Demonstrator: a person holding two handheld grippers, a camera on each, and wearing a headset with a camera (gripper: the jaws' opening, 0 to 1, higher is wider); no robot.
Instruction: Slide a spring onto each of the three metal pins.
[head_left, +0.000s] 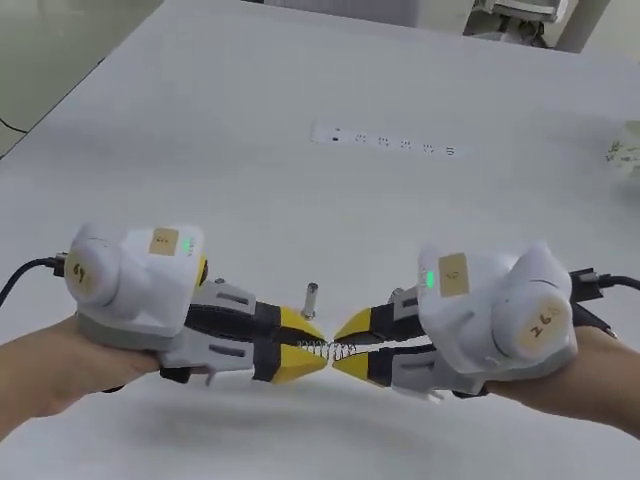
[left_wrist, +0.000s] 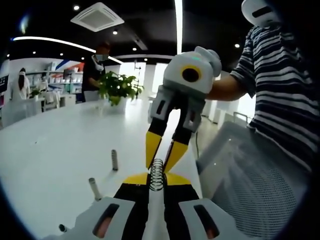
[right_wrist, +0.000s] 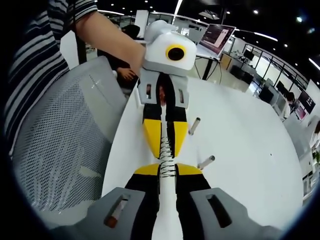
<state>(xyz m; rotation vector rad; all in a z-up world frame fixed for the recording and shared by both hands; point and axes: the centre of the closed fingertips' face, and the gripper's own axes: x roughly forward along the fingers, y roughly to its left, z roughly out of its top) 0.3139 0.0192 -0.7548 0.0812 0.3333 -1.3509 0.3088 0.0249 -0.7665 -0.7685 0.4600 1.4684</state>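
Spring gripped at both ends, left gripper and right gripper fingers closed on it, tabletop edge close, broad room beyond.

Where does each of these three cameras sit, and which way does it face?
Head view: on the headset, looking forward and down at the workbench; both hands hold the left gripper and right gripper tip to tip.
Left gripper view: on the left gripper, looking along its jaws at the right gripper; a striped shirt shows.
Right gripper view: on the right gripper, facing the left gripper; a forearm shows.
Shared: the spring clamped between both grippers.
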